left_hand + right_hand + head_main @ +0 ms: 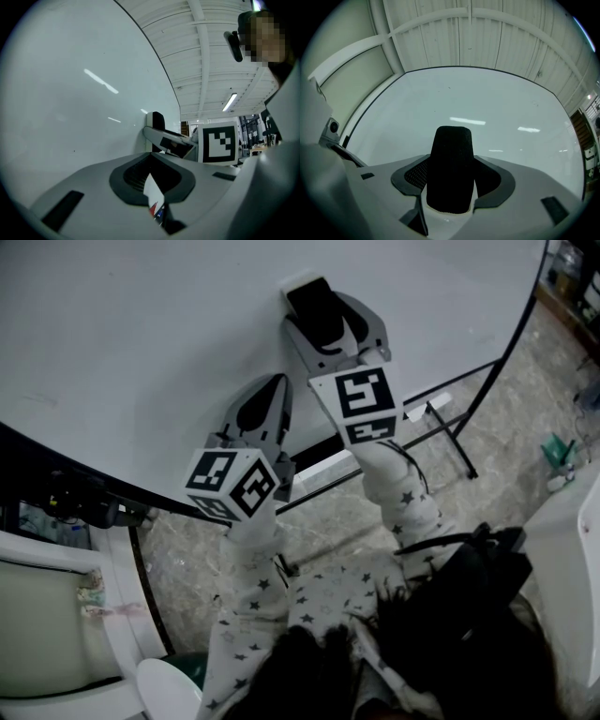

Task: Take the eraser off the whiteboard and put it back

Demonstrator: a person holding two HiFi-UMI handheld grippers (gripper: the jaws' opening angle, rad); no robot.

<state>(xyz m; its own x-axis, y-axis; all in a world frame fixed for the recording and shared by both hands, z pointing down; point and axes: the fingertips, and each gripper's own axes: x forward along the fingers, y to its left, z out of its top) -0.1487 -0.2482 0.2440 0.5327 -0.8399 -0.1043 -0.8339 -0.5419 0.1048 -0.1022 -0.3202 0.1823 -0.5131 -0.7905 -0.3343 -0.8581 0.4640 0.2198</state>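
Observation:
The eraser (314, 298) is black felt on a white back. It sits between the jaws of my right gripper (328, 315), which is shut on it, high on the whiteboard (141, 334). Its white back seems to lie against the board. In the right gripper view the eraser (450, 164) fills the gap of the right gripper (452, 180), with the whiteboard (487, 103) just ahead. My left gripper (272, 395) hangs lower left, shut and holding nothing, its tip close to the board. The left gripper view shows the left gripper (152, 176) beside the whiteboard (70, 93), with the eraser (157, 121) beyond.
The board's tray rail (323, 463) and black stand legs (459, 442) run below the grippers. A white cabinet (56, 615) stands at the lower left and a dark bag (469, 587) at the lower right. Small green items (558, 451) lie on the stone floor.

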